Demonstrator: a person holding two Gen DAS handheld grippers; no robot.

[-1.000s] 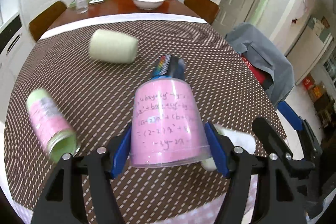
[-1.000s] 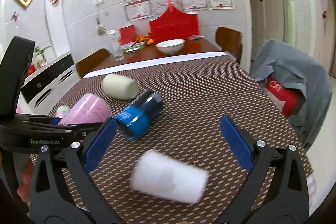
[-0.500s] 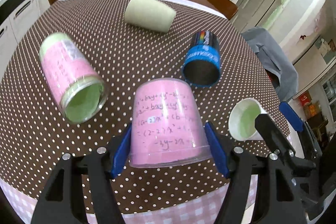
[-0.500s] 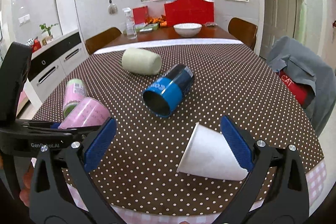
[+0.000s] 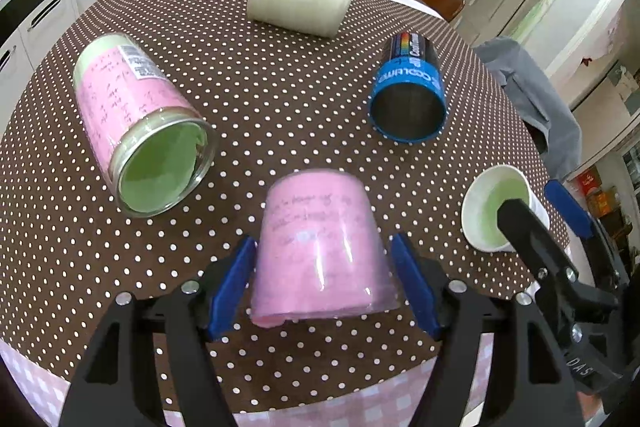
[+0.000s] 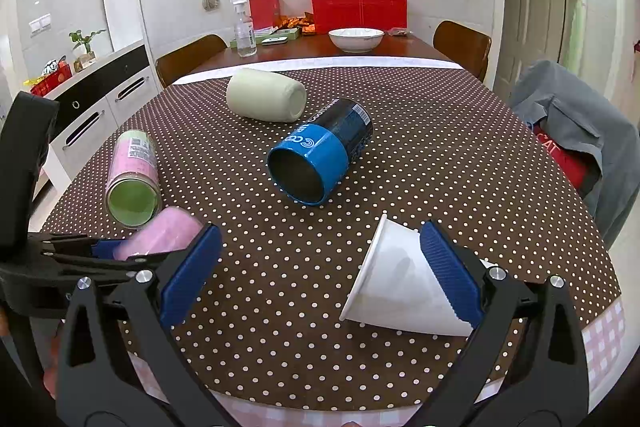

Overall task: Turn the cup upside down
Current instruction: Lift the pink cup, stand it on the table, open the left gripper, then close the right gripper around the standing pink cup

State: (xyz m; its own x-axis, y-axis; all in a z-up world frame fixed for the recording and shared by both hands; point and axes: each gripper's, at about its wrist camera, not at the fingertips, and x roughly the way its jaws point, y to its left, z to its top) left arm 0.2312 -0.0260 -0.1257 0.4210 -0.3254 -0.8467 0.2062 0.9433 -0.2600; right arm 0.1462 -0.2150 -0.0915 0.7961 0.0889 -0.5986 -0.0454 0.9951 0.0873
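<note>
My left gripper [image 5: 324, 283] is shut on a pink cup [image 5: 320, 251] with handwriting on it. The cup is mouth down, its rim near the dotted tablecloth [image 5: 280, 99] at the front edge. It also shows in the right wrist view [image 6: 160, 235], blurred, between the left gripper's fingers. My right gripper [image 6: 316, 267] is open and empty, low over the table front. A white paper cup [image 6: 396, 283] lies on its side partly behind its right finger [image 6: 448, 267].
Lying on their sides: a pink-and-green glass jar [image 5: 136, 123], a blue-and-black tumbler [image 5: 408, 95] and a pale cream cup [image 5: 296, 3]. The white paper cup [image 5: 496, 207] lies at the right. A grey jacket on a chair [image 6: 576, 139] stands to the right of the table.
The left gripper has tilted down and come lower with the pink cup, which now blurs. The right gripper has moved forward and down, closer to the white paper cup.
</note>
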